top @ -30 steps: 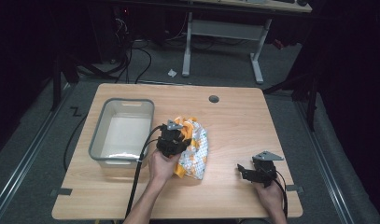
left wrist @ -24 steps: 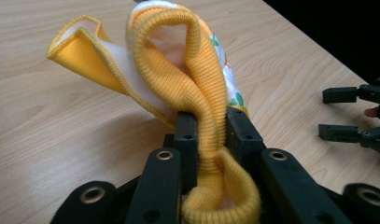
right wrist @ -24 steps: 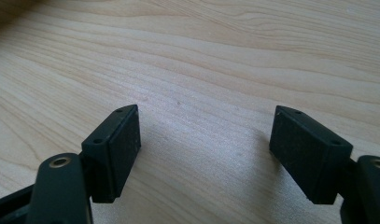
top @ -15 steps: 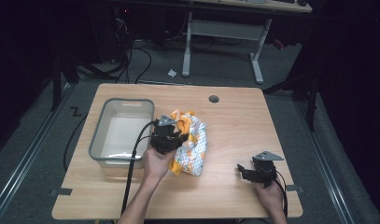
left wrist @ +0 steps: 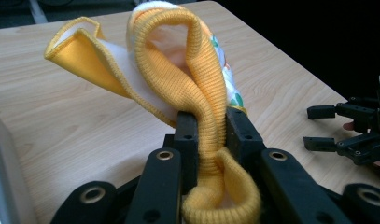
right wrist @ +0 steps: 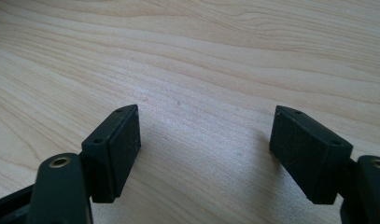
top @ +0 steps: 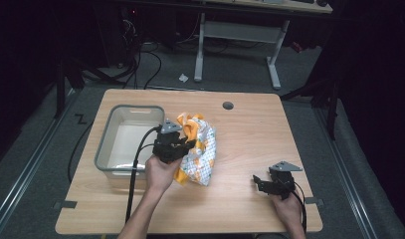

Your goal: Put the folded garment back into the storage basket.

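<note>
Left tool (left wrist: pixel 208 126) clamped on garment (left wrist: pixel 178 70)

The left hand-held gripper (top: pixel 189 144) is a blocky black tool with a small grey three-cornered plate on top and a thick black cable trailing from its back. Seen close in the left gripper view, its two black jaws end in flat rectangular pads, each with a small round hole, and ride on black link arms with metal-ringed pivots. The right hand-held gripper (top: pixel 257 181) is built the same way: black body, grey three-cornered plate, thinner black cable. Its pads (right wrist: pixel 114 151) are matt black blocks with small screw holes, and a brass-coloured ring sits in one link arm. Both forearms are bare, with no sleeves in sight.
</note>
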Tool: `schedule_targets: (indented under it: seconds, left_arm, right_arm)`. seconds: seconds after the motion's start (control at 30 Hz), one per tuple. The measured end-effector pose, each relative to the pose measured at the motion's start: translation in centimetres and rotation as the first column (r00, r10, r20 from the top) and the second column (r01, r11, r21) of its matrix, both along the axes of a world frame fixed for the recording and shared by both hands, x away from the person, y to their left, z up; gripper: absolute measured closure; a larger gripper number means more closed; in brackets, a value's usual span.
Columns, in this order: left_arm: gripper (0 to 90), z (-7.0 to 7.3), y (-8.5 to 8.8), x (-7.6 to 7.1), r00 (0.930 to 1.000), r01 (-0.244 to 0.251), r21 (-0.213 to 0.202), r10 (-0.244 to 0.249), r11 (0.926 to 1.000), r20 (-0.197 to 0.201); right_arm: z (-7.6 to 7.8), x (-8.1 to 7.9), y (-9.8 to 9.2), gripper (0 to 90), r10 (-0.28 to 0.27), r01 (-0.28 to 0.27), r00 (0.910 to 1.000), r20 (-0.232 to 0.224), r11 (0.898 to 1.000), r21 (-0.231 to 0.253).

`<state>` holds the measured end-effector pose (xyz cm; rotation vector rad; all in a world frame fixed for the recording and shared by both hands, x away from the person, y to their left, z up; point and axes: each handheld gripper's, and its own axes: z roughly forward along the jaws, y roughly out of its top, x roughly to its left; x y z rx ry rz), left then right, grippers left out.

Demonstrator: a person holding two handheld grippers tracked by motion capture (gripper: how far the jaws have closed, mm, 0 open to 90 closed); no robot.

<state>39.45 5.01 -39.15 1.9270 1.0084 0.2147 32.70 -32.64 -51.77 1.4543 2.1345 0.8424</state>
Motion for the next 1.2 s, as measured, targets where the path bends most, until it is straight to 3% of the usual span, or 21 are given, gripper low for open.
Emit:
schedule_targets:
  seconds: [0.17, 0.3, 0.5, 0.8, 1.2]
  left_arm:
    - [76.8, 0.8, 0.9, -0.3, 0.9996, -0.018, 0.003, 0.018, 0.9998, 0.021]
    - [76.7, 1.3, 2.0, -0.2, 0.9994, -0.029, -0.028, 0.030, 0.9992, 0.016]
    - [76.8, 2.2, 3.2, -0.6, 0.9972, -0.052, -0.009, 0.052, 0.9986, 0.053]
    - [76.7, 3.2, 5.3, -0.3, 0.9946, -0.080, -0.045, 0.082, 0.9958, 0.062]
    - [76.7, 4.6, 7.0, 0.5, 0.9924, -0.100, -0.038, 0.102, 0.9943, 0.069]
  right_arm:
    - [0.0, 0.0, 0.0, 25.1, 0.000, 0.000, 1.0000, 0.000, 1.000, 0.000]
    - [0.0, 0.0, 0.0, 25.0, 0.000, 0.000, 1.0000, 0.000, 1.000, 0.000]
    - [0.0, 0.0, 0.0, 25.1, 0.000, 0.000, 1.0000, 0.000, 1.000, 0.000]
    - [0.0, 0.0, 0.0, 25.0, 0.000, 0.000, 1.0000, 0.000, 1.000, 0.000]
    - [0.0, 0.0, 0.0, 25.1, -0.001, 0.001, 1.0000, 0.000, 1.000, 0.001]
